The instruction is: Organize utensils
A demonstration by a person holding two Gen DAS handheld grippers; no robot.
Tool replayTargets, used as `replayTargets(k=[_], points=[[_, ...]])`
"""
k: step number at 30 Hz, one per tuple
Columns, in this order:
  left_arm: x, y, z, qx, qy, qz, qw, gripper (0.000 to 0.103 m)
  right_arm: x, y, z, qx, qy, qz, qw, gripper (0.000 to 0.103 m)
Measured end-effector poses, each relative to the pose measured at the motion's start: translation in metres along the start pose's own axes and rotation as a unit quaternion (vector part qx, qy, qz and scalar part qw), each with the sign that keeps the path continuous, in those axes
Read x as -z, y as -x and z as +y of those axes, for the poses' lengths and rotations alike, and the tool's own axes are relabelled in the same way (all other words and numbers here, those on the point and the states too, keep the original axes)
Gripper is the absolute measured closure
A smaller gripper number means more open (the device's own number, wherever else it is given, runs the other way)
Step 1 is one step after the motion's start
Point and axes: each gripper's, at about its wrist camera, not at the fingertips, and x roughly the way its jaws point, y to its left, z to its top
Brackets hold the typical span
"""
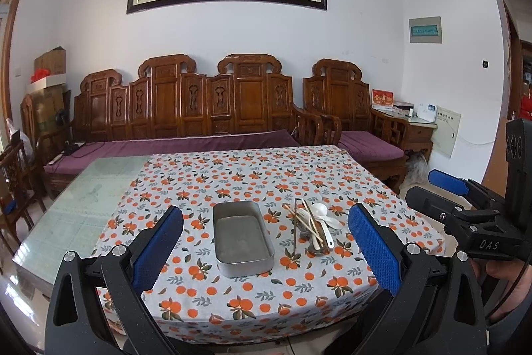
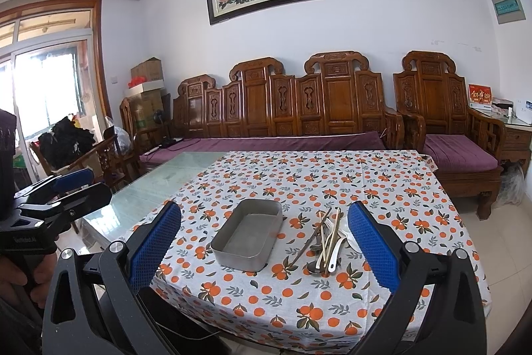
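Both grippers — left [image 1: 266, 242], right [image 2: 264, 242] — are held wide open, empty; ahead, tangled utensils [image 2: 327, 238] could be scattered beside the tin [image 2: 247, 235].

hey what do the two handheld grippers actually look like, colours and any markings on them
Both the left gripper and right gripper are matte black plastic frames with silver round bolts. Each finger carries a blue textured pad. In the left wrist view, the right gripper's body shows white "DAS" lettering.
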Motion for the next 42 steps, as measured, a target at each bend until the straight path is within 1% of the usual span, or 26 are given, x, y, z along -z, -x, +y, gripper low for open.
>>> replayTargets(k=[4,38,42], points=[[0.0054,-0.0005,-0.0011,-0.001,-0.001,-0.001,1.0000,0.007,0.0001,0.0001,-0.0003,0.000,0.000,0.000,1.000,0.003],[0.0080,-0.0005,-0.0019,-0.001,0.000,-0.003,1.0000,0.007,0.0005,0.0003,-0.0009,-0.001,-0.002,-0.003,1.000,0.003],[0.0078,-0.0006,-0.0015,-0.001,0.000,-0.002,1.0000,0.007,-0.0023,-0.0005,0.0042,-0.001,-0.002,-0.003,1.000,0.003]])
